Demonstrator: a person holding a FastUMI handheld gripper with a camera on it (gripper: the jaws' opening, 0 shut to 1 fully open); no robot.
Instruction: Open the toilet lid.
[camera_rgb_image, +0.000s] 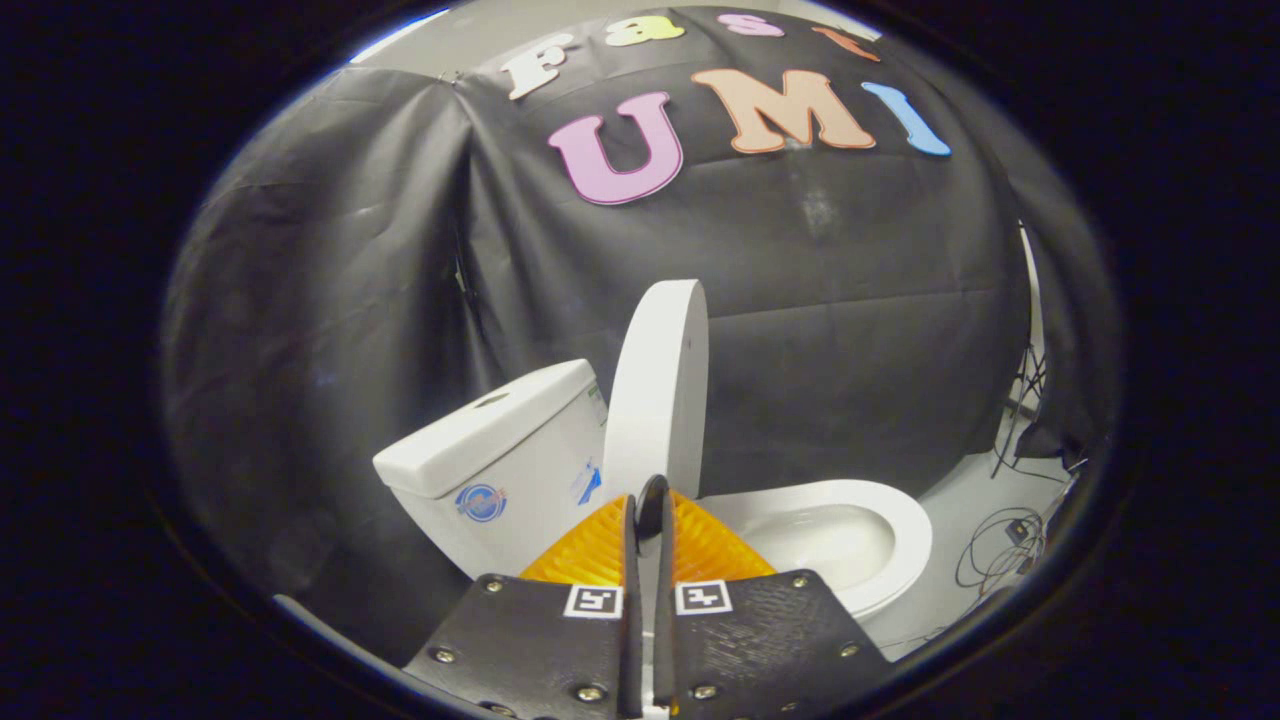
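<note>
Jaws of the gripper (648, 500) sit nearly pressed together, only a thin slit between them, pinching nothing. Just beyond their tips the lid (657, 385) stands upright, raised edge-on against the tank (500, 455). Right of the lid, the bowl (850, 540) lies open with its white rim exposed. Behind hangs the black cloth wall (330, 300); cables (1000, 545) trail on the floor (965, 500) beside the bowl.

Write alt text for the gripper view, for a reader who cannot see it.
A white toilet lid stands raised upright beside the cistern, with the open seat and bowl beyond the gripper. The gripper's fingers are nearly closed, a thin gap between them, just below the lid's lower edge. Cables lie on the floor.
</note>
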